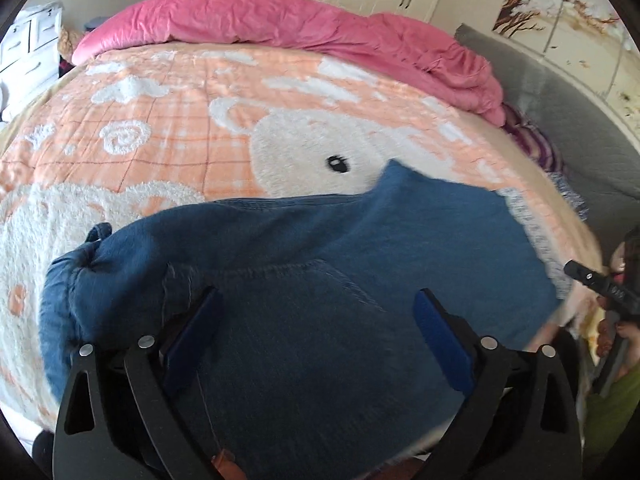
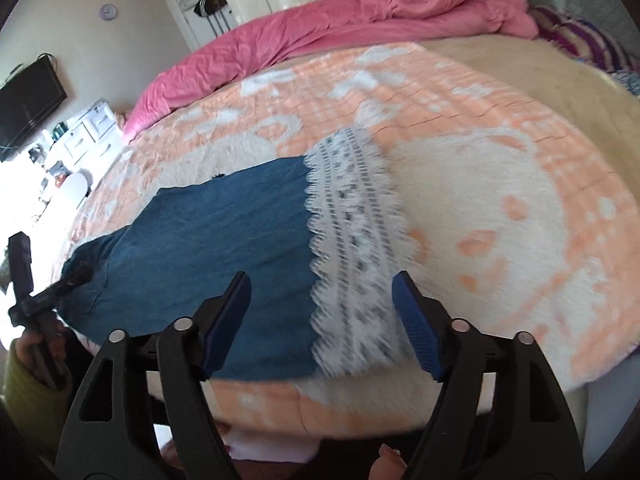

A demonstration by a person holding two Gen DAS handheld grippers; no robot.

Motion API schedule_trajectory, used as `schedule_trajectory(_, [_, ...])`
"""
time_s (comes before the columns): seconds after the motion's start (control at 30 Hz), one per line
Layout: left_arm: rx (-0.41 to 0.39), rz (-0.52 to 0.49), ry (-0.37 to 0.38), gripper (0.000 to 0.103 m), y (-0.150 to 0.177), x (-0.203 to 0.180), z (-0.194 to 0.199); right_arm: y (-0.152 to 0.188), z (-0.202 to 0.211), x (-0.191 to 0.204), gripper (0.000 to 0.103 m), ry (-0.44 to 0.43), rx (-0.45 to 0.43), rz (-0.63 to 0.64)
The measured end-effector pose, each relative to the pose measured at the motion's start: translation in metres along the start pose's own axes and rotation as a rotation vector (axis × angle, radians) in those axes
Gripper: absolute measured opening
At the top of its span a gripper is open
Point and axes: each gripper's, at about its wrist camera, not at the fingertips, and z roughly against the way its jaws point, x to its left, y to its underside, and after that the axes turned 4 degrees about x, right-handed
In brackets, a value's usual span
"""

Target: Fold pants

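Observation:
Blue denim pants (image 1: 304,264) with a white lace hem (image 2: 352,264) lie flat across the near side of the bed. My left gripper (image 1: 316,300) is open and empty, hovering over the waist end by a back pocket. My right gripper (image 2: 320,280) is open and empty, above the leg end where denim meets lace. The lace hem also shows in the left wrist view (image 1: 536,236). The right gripper shows at the right edge of the left wrist view (image 1: 600,284), and the left gripper shows at the left edge of the right wrist view (image 2: 36,296).
The bed carries an orange and white fluffy blanket (image 1: 168,128). A pink duvet (image 1: 304,24) is bunched along the far side. A grey headboard (image 1: 560,112) stands to the right. White drawers (image 2: 92,128) and a wall TV (image 2: 28,100) stand beyond the bed.

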Motion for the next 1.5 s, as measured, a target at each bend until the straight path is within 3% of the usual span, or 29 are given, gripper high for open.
schedule_trajectory(0.13, [-0.037, -0.066, 0.024, 0.098, 0.008, -0.02, 0.022, 0.016, 0.02, -0.005, 0.069, 0.034, -0.001, 0.01])
schedule_trajectory(0.3, [0.001, -0.109, 0.037, 0.098, 0.015, -0.036, 0.016, 0.025, 0.022, 0.023, 0.069, -0.008, -0.008, 0.092])
schedule_trajectory(0.43, [0.08, -0.12, -0.047, 0.098, 0.025, -0.036, -0.004, 0.023, 0.007, 0.044, 0.07, -0.023, 0.017, 0.143])
schedule_trajectory(0.5, [0.13, -0.129, -0.081, 0.098, 0.032, -0.034, -0.013, 0.024, -0.01, 0.048, 0.073, 0.024, 0.074, 0.155])
schedule_trajectory(0.6, [0.14, -0.183, -0.12, 0.098, 0.041, -0.036, -0.018, 0.032, -0.032, 0.043, 0.074, 0.09, 0.156, 0.15])
schedule_trajectory(0.8, [0.124, -0.178, -0.109, 0.098, 0.043, -0.03, -0.019, 0.034, -0.027, 0.04, 0.074, 0.064, 0.128, 0.137])
schedule_trajectory(0.93, [0.124, -0.159, -0.082, 0.098, 0.037, -0.034, -0.001, 0.031, -0.004, 0.03, 0.075, -0.018, 0.072, 0.064])
schedule_trajectory(1.03, [0.109, -0.142, -0.048, 0.098, 0.032, -0.039, 0.014, 0.025, 0.02, 0.021, 0.078, -0.01, 0.019, 0.032])
schedule_trajectory(1.23, [0.048, -0.215, -0.015, 0.098, 0.018, -0.072, 0.035, 0.018, 0.042, 0.011, 0.08, 0.011, -0.04, 0.0])
schedule_trajectory(1.5, [0.037, -0.341, 0.054, 0.099, -0.022, -0.138, 0.021, 0.022, 0.044, -0.001, 0.086, 0.019, -0.076, -0.048])
